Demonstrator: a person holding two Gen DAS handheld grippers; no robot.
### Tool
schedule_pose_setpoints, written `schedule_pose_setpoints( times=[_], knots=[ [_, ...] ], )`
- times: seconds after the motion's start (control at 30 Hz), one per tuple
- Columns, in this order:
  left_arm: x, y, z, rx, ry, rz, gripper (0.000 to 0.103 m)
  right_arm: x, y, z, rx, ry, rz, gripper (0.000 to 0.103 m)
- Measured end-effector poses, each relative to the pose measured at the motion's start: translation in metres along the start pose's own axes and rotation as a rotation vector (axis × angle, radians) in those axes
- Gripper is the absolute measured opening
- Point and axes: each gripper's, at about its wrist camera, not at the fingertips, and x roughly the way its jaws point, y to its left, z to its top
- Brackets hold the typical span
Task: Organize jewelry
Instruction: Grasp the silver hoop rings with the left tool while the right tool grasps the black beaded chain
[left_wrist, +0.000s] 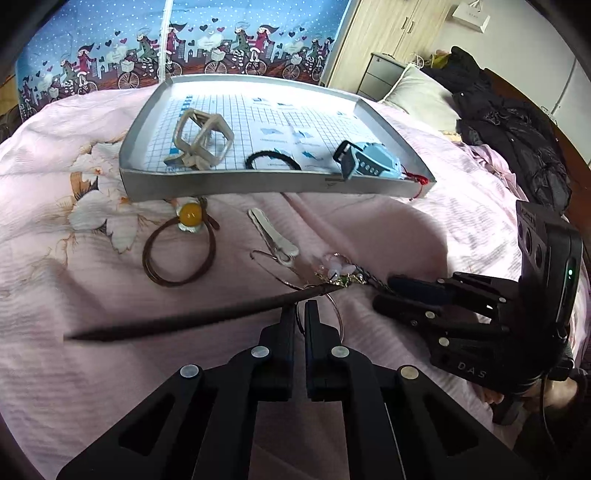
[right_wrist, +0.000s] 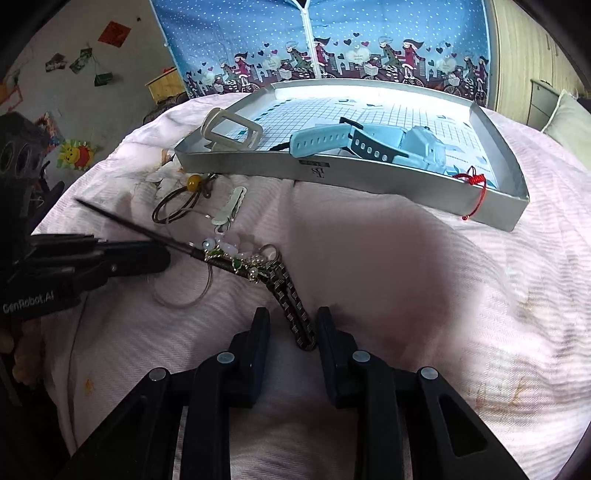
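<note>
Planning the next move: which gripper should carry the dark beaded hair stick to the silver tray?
Left gripper: it seems closed on the hair stick; right gripper sits open astride the patterned cord.

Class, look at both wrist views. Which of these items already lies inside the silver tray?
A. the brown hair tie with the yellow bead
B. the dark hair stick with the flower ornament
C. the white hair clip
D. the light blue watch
D: the light blue watch rests on the grid-lined floor of the silver tray, while the other three lie on the pink bedspread in front of it.
</note>
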Motion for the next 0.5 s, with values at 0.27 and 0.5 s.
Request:
schedule_pose_setpoints(
  times=[0.27,0.5],
  knots=[
    [0.006,0.002,-0.002,-0.068,0.09,-0.089,0.003,-0.007,-0.011,-0.003,0.082,-0.02,0.009,0.009],
    [0.009,0.0,-0.003,-0.053,0.102,-0.076,0.003,-0.012,-0.012,-0.004,0.102,-0.03,0.003,0.007]
  ],
)
